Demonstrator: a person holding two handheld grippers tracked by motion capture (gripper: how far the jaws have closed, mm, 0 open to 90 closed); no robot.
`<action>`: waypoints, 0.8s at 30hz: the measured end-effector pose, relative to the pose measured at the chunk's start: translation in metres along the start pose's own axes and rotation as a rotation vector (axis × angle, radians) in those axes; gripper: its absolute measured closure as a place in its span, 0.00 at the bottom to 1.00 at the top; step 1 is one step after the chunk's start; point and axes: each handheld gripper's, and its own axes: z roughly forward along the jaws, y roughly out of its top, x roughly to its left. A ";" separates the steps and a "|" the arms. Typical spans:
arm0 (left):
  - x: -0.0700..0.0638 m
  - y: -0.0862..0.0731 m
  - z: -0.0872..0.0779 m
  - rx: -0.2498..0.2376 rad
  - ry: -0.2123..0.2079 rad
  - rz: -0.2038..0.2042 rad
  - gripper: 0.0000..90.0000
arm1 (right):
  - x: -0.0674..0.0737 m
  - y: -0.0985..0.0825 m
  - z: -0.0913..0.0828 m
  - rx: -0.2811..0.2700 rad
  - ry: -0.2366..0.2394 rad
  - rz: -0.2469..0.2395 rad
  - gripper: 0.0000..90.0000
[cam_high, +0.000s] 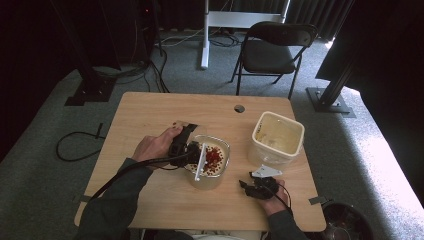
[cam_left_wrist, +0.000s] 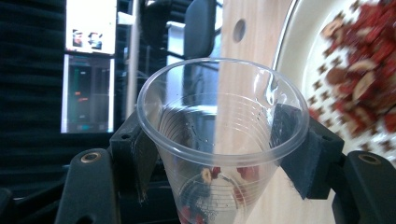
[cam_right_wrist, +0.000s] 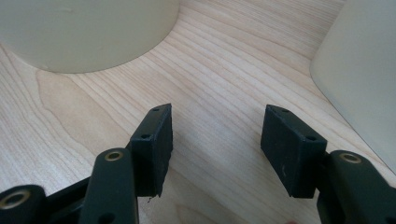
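Cup (cam_left_wrist: 219, 140) by filled tub (cam_high: 210, 161); empty tub (cam_high: 278, 137) apart.

The right gripper (cam_right_wrist: 216, 144) rises from the bottom of the frame, jaws apart over bare table (cam_right_wrist: 224, 70). A pale tub (cam_right_wrist: 88, 32) fills the upper left; another tub (cam_right_wrist: 364, 79) sits at the right edge

We see a clear, ribbed plastic cup (cam_left_wrist: 219, 140) tipped on its side above the table, its round mouth facing us in the left gripper view. A few red and pale pieces cling near its narrow bottom. Just beside it sits a pale container (cam_high: 223, 148) with a metal rim, holding a heap of red berries and brown nut pieces (cam_high: 214, 158).
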 end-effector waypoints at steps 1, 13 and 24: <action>0.001 -0.001 0.000 -0.012 -0.012 -0.027 0.39 | 0.000 0.000 0.000 0.000 0.000 0.000 0.48; 0.027 -0.003 -0.002 -0.128 -0.077 -0.253 0.39 | 0.000 0.000 0.000 0.000 0.000 0.000 0.48; 0.036 -0.004 0.003 -0.214 -0.164 -0.457 0.39 | 0.001 0.001 0.001 0.007 -0.007 0.004 0.44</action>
